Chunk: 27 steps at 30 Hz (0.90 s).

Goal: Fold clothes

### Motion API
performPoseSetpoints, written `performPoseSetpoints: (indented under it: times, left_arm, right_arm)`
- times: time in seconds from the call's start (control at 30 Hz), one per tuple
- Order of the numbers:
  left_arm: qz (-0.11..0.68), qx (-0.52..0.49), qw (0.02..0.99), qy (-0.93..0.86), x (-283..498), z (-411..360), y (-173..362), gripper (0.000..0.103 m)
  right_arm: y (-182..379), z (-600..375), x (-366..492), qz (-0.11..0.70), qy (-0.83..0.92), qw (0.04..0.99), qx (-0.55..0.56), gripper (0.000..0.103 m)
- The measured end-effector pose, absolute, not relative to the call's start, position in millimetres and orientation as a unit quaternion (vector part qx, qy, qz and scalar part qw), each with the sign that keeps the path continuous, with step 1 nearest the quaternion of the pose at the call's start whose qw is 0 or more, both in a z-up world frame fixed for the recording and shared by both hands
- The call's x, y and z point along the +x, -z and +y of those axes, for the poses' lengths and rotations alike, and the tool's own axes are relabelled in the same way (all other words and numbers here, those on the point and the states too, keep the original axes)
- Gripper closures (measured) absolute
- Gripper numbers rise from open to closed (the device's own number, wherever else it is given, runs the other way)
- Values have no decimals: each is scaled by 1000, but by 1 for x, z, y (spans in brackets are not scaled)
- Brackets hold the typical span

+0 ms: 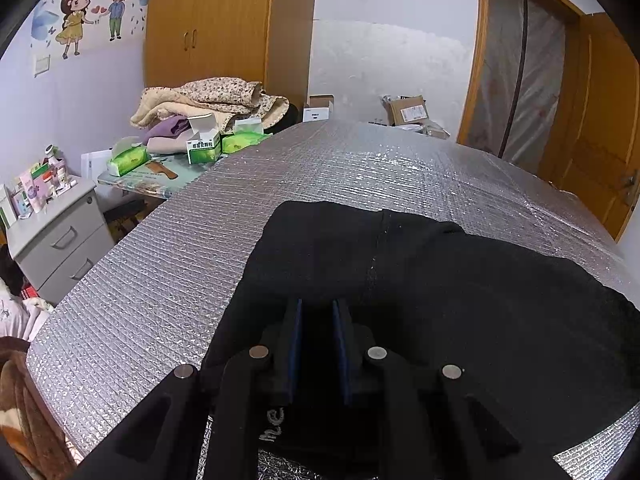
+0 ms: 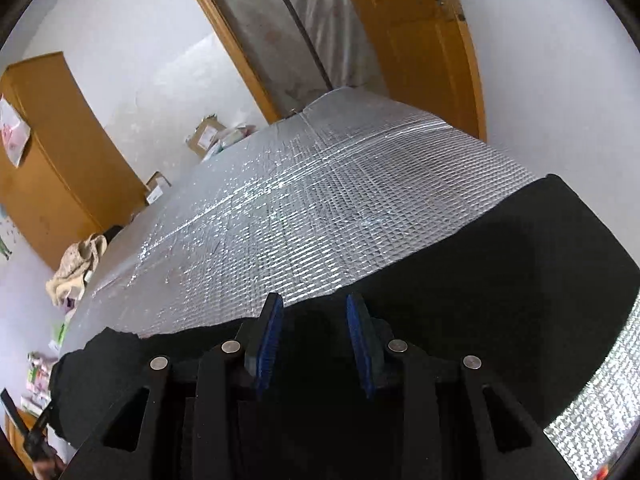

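— Silver foil mat (image 1: 152,272), slick. Black garment (image 1: 460,280) spread flat on it, near side. Risk?
— Could slide or bunch if dragged. Left gripper (image 1: 316,305) low over cloth, jaws narrow; pinching or not, cannot tell.
— Right gripper (image 2: 314,300)?
— Apart at garment's edge, nothing pinched. Might catch one layer only.

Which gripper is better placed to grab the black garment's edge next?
Right, probably. The right gripper has its fingers apart at the far edge of the black garment on the silver mat. The left gripper sits over mid-cloth, gap narrower.
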<state>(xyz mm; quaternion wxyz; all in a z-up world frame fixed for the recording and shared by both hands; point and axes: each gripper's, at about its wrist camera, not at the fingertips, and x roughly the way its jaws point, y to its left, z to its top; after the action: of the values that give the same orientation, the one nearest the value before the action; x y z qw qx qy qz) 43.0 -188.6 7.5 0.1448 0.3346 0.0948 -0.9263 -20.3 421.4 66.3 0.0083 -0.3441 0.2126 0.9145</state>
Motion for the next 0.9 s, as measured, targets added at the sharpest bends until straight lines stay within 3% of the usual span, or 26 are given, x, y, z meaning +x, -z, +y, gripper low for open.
performPoseSetpoints:
  times: [0.37,0.6,0.9]
  left_arm:
    - [94,335,147,926,43,-184,-7,86]
    - [130,332,142,923,49,-190,-13,86]
    - [136,323,125,928,72,-186,-13,86]
  right_arm:
    - [-71,417,-28,193,-916,20,-351,71]
    - [-72,333,-13,110,-918,-116,-363,71]
    - [-74,284,-11,50,-910,-179,-371,71]
